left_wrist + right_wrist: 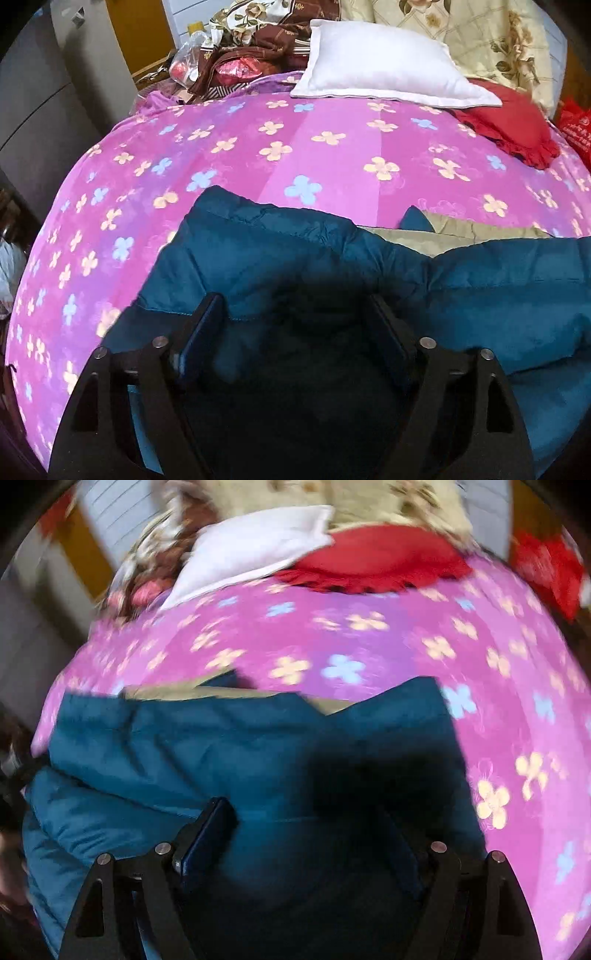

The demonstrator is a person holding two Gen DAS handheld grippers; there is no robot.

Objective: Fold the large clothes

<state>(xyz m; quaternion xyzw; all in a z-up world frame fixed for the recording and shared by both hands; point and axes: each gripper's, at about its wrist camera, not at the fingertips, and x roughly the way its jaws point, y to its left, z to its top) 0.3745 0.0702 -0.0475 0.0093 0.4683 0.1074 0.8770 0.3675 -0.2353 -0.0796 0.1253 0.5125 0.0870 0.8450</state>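
Teal jacket (pixel 295 251) edge borders open pink bedspread (pixel 221 155).

1 teal padded jacket (pixel 280 258), 1 white pillow (pixel 384 62), 1 red cushion (pixel 509 125) and 1 pink flowered bedsheet (pixel 332 147) are counted; 2 grippers are seen.

Garment: puffy quilted teal jacket (pixel 332 266) lying on the pink flowered bedsheet (pixel 295 147), beige lining showing.
Left gripper (pixel 295 317): black jaws spread wide over the jacket, pressing nothing.
Behind: white pillow (pixel 380 66), red ruffled cloth (pixel 517 125).
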